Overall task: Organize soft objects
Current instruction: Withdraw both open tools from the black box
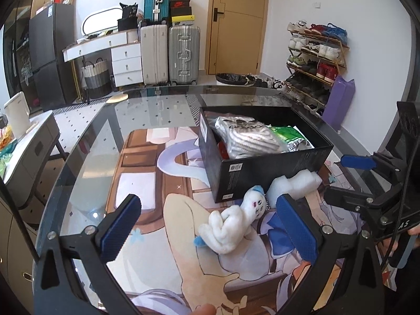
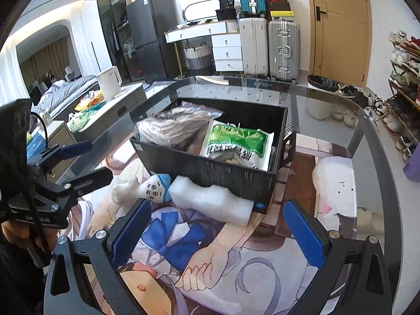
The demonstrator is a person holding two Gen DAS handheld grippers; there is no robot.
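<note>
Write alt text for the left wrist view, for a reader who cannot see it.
The open left gripper hovers over a small white plush doll with a blue cap lying on a glass table with an illustrated mat underneath. Behind it a white foam piece leans on a black cardboard box of bagged soft goods.

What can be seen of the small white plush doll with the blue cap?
The small white plush doll with the blue cap is fluffy, with a stitched face and a blue tip at its foot end. It lies on its side on the printed mat, just in front of the black box, its head touching the white foam block. Neither gripper touches it.
</note>
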